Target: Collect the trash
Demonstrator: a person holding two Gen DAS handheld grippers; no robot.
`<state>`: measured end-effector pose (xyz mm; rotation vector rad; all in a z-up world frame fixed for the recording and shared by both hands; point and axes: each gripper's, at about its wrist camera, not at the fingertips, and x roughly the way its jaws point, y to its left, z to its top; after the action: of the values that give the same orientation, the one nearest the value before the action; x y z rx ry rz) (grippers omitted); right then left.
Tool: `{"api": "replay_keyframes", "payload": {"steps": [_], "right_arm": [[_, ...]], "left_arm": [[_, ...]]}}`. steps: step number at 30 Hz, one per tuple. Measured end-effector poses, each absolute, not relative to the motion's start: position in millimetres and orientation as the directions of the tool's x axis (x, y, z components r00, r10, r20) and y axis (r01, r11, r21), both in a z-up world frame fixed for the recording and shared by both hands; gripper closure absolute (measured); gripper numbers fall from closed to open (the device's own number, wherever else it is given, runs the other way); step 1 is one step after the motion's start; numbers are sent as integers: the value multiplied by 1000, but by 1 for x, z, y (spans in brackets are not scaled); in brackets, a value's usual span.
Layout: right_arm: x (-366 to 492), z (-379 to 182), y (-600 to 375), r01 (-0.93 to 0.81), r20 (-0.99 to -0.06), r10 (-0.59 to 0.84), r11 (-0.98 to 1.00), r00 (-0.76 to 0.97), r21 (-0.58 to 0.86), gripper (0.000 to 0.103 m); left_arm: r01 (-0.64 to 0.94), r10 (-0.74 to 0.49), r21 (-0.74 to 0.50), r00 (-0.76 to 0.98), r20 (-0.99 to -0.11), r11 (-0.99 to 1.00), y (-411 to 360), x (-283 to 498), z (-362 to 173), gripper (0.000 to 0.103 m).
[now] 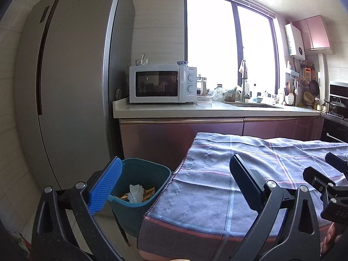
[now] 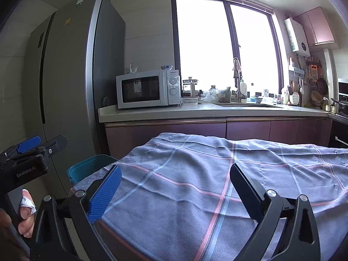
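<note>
A teal trash bin point(image 1: 139, 187) stands on the floor at the table's left end, holding a crumpled white tissue point(image 1: 136, 192) and yellowish scraps. Its rim also shows in the right wrist view point(image 2: 87, 167). My left gripper point(image 1: 174, 184) is open and empty, one blue pad over the bin, the other finger over the checked tablecloth point(image 1: 250, 174). My right gripper point(image 2: 176, 187) is open and empty above the cloth point(image 2: 206, 174). The left gripper also shows at the left edge of the right wrist view point(image 2: 32, 148), and the right one at the right edge of the left wrist view point(image 1: 326, 174).
A tall grey fridge point(image 1: 65, 87) stands behind the bin. A counter point(image 1: 195, 108) with a white microwave point(image 1: 163, 83), a sink and kitchenware runs under the window. Dark red cabinets point(image 1: 184, 134) face the table. A stove point(image 1: 337, 108) is at far right.
</note>
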<state>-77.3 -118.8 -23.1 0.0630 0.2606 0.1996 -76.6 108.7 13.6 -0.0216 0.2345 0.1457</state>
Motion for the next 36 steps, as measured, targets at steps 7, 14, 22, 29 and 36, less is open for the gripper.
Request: {"api": "replay_keyframes", "payload": {"steps": [7, 14, 22, 29, 36], "right_arm": [[-74, -23, -122, -177, -256, 195, 980, 947, 92, 7], [-74, -23, -123, -172, -253, 189, 981, 949, 90, 7], [-74, -23, -125, -166, -251, 185, 982, 950, 95, 7], [-72, -23, -126, -161, -253, 180, 982, 950, 95, 7], [-71, -24, -128, -156, -251, 176, 983, 952, 100, 7]], "left_arm": [[-143, 138, -5, 962, -236, 990, 108, -73, 15, 6], [-141, 135, -9, 962, -238, 990, 108, -72, 15, 6], [-142, 134, -13, 959, -248, 990, 106, -69, 12, 6], [-142, 135, -12, 959, -248, 990, 107, -67, 10, 6], [-143, 136, -11, 959, -248, 990, 106, -67, 11, 6]]}}
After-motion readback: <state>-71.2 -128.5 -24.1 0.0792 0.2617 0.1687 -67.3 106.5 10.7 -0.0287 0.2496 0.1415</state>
